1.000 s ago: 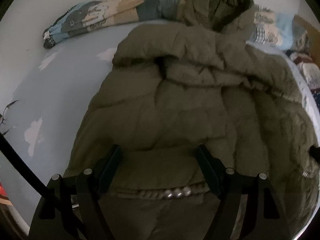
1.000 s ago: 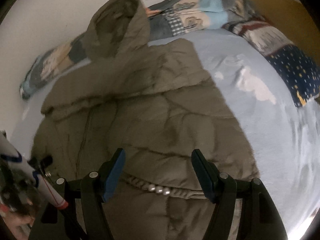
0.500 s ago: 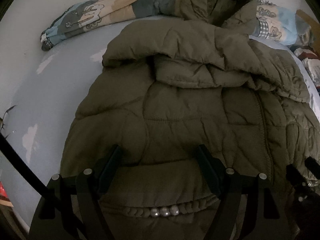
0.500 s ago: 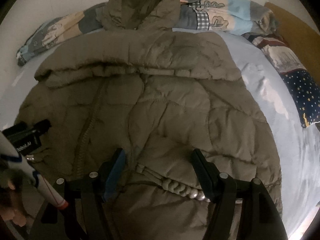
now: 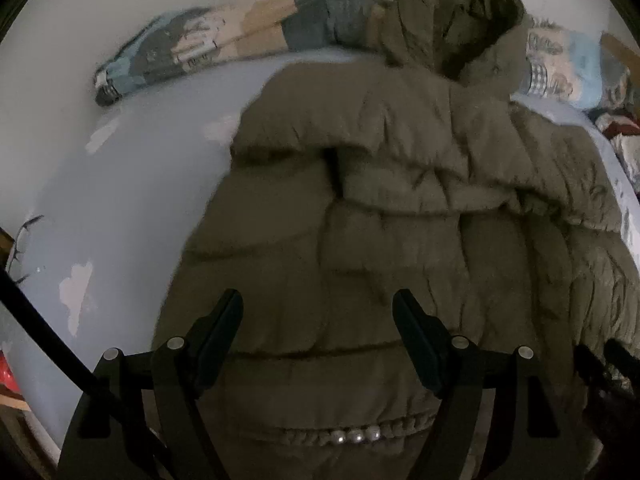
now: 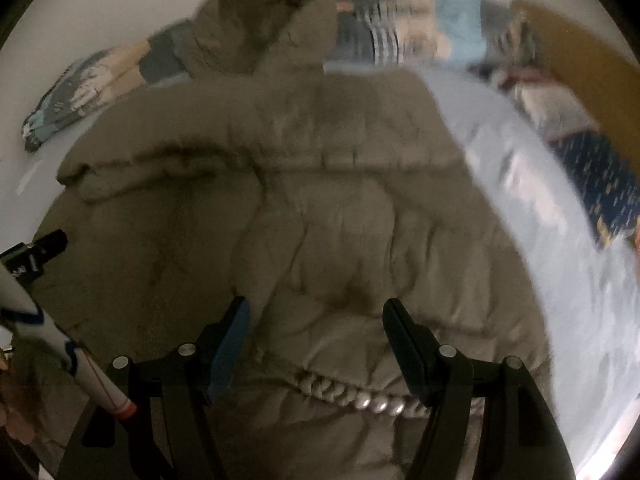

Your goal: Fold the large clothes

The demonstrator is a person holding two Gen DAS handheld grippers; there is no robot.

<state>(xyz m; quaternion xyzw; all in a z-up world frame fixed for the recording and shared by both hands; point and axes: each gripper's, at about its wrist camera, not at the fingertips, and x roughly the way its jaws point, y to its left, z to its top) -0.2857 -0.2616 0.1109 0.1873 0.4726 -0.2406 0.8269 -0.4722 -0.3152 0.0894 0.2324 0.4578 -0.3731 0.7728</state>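
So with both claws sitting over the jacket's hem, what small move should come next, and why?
Probably close both claws on the hem. The left claw and right claw stand open, and the fingers do not seem to pinch the padded jacket. It lies spread on the blue sheet, hood at the far end, so the near edge needs gripping before it can fold toward the hood.

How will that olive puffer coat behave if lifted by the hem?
The coat looks thickly quilted, so it will likely sag and drape rather than hold shape. Its puffy fill probably springs back, resisting flat folds. The hood will likely trail along the bedsheet.
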